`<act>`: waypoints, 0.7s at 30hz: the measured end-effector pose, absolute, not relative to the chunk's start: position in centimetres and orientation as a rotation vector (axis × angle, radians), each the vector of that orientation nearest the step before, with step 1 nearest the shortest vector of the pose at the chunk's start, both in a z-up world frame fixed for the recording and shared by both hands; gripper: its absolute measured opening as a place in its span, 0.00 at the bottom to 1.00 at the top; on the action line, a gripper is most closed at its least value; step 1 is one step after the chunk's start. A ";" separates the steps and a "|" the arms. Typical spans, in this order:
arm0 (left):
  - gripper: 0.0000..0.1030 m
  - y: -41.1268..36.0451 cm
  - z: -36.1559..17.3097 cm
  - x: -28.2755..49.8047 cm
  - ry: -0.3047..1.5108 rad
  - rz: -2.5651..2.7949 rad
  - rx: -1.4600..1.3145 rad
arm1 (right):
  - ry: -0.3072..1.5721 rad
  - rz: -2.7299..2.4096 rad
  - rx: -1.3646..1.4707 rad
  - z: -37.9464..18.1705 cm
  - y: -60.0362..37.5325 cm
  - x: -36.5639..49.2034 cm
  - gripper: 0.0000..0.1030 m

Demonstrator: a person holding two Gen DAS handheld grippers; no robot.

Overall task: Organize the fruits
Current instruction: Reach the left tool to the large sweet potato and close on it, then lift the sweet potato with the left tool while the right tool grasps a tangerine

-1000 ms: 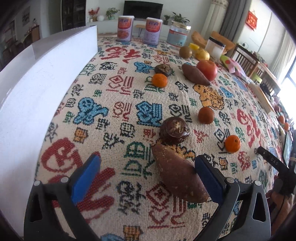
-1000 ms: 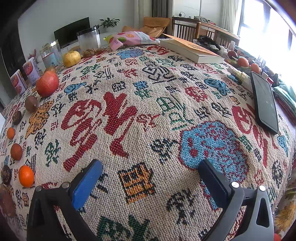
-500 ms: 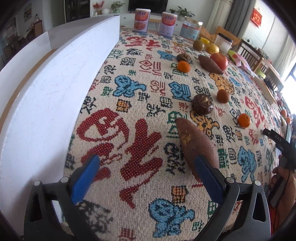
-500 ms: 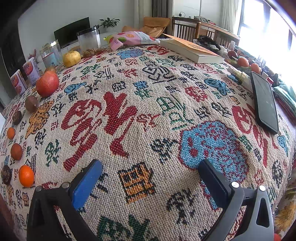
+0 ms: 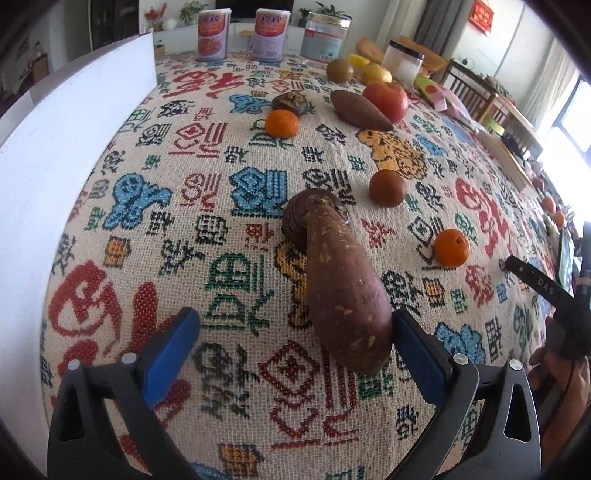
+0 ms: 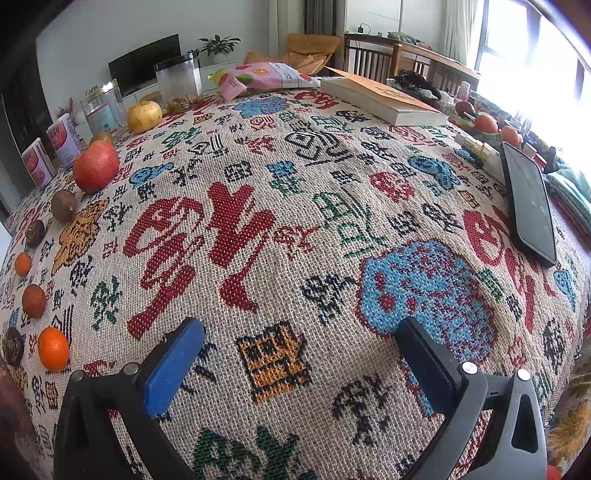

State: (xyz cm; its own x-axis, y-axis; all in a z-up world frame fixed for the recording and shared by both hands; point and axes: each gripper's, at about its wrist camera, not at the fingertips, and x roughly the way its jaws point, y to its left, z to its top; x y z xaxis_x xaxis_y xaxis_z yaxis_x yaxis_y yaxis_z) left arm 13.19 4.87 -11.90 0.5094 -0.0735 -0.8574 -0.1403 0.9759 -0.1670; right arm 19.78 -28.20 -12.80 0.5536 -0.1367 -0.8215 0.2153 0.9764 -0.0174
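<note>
A long purple-brown sweet potato (image 5: 343, 288) lies on the patterned tablecloth (image 5: 229, 155), its near end against the right finger of my left gripper (image 5: 291, 321), which is open. Its far tip overlaps a dark round fruit (image 5: 295, 218). Beyond it lie a brown round fruit (image 5: 387, 187), an orange (image 5: 451, 247), another orange (image 5: 282, 123), a second sweet potato (image 5: 358, 110) and a red apple (image 5: 386, 96). My right gripper (image 6: 301, 326) stands open over bare cloth, with an orange (image 6: 53, 349) and the red apple (image 6: 95, 166) off to its left.
A white box wall (image 5: 55, 147) runs along the left. Two cans (image 5: 212, 35) and a jar (image 5: 325, 37) stand at the back. A phone (image 6: 530, 206), a book (image 6: 384, 99) and a snack bag (image 6: 266, 75) lie on the right side.
The left wrist view swung left toward the white box and back. The sweet potato turned from lying slantwise between the fingers to pointing away beside the right finger. The right gripper stayed still.
</note>
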 end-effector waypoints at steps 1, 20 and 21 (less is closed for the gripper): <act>1.00 4.8 -12.0 13.3 1.040 0.038 -0.216 | 0.962 -0.209 0.089 -12.8 -28.2 19.8 1.00; 0.42 4.6 -9.8 11.2 1.014 -0.053 -0.166 | 0.862 0.086 0.319 -10.9 -28.8 18.5 0.96; 0.42 5.0 -9.5 10.6 1.005 -0.049 -0.167 | 0.829 0.220 0.345 -10.2 -28.0 17.9 0.94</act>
